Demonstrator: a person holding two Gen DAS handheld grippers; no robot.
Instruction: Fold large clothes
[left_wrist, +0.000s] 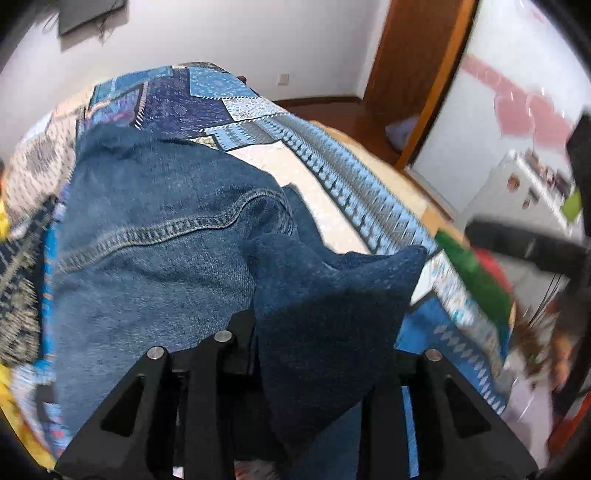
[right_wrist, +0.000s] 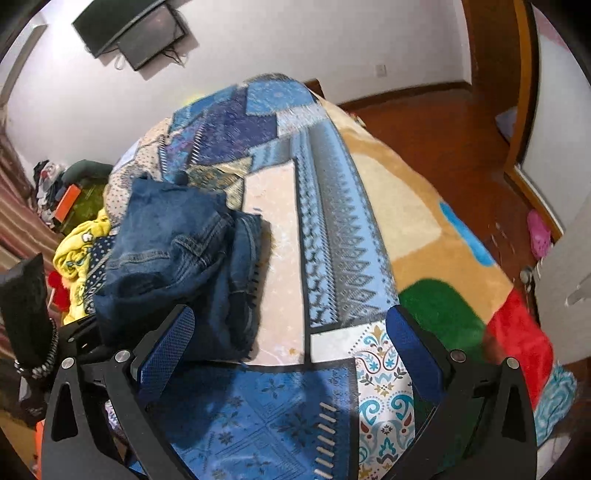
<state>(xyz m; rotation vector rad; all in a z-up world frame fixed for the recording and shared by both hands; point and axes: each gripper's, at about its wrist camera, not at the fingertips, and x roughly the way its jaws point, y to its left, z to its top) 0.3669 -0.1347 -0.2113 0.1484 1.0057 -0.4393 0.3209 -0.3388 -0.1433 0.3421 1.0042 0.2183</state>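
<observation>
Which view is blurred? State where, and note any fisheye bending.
Left wrist view: motion blur smears the right edge past the denim garment, which stays fairly sharp. Right wrist view: mostly crisp; the patchwork bedspread bulges into a dome, and dark vignette fills the corners.

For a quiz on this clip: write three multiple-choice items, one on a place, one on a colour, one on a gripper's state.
1. Where does the denim garment lie?
A. on the patchwork bedspread
B. on the wooden floor
C. on a chair

2. What colour are the right gripper's finger pads?
A. red
B. blue
C. white

3. How does the left gripper stand?
A. open over bare bedspread
B. shut on a yellow cloth
C. denim fabric between its fingers

Answers:
1 A: the denim rests bunched on the bedspread.
2 B: both pads show textured blue.
3 C: dark denim fills the gap between its fingers.
</observation>
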